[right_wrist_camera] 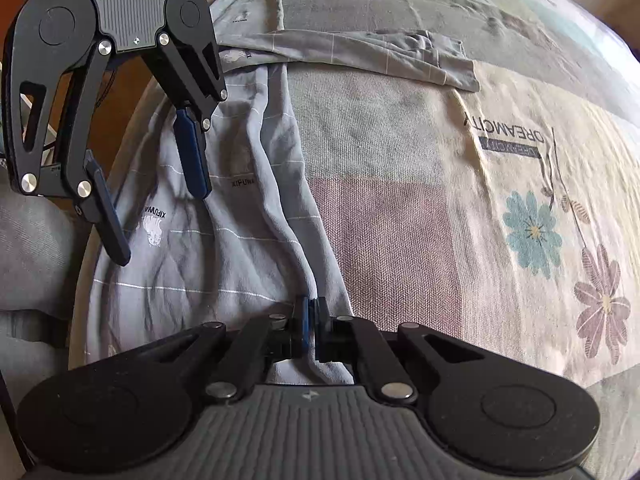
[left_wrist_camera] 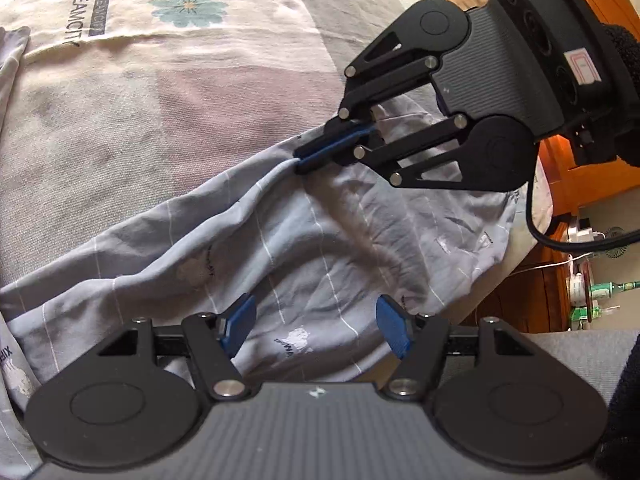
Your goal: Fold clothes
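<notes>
A light grey-blue garment [left_wrist_camera: 304, 248] with thin white lines and small animal prints lies crumpled on the bed. My left gripper [left_wrist_camera: 316, 326] hovers over its middle, blue pads wide apart and nothing between them. My right gripper [left_wrist_camera: 301, 162] is shut on a raised fold at the garment's far edge. In the right wrist view, the right gripper [right_wrist_camera: 312, 314] pinches that fold of the garment [right_wrist_camera: 240, 200], which runs away as a ridge. There the left gripper [right_wrist_camera: 160, 224] hangs open above the cloth at upper left. A sleeve or leg [right_wrist_camera: 380, 54] stretches across the top.
The patchwork bedspread [left_wrist_camera: 168, 92] with flower prints and "DREAMCITY" lettering lies under everything. The bed's edge [left_wrist_camera: 508, 264] drops off at right, beside wooden furniture [left_wrist_camera: 576, 184], bottles [left_wrist_camera: 600, 292] and a black cable [left_wrist_camera: 560, 240]. A grey padded surface [right_wrist_camera: 32, 240] lies at the left.
</notes>
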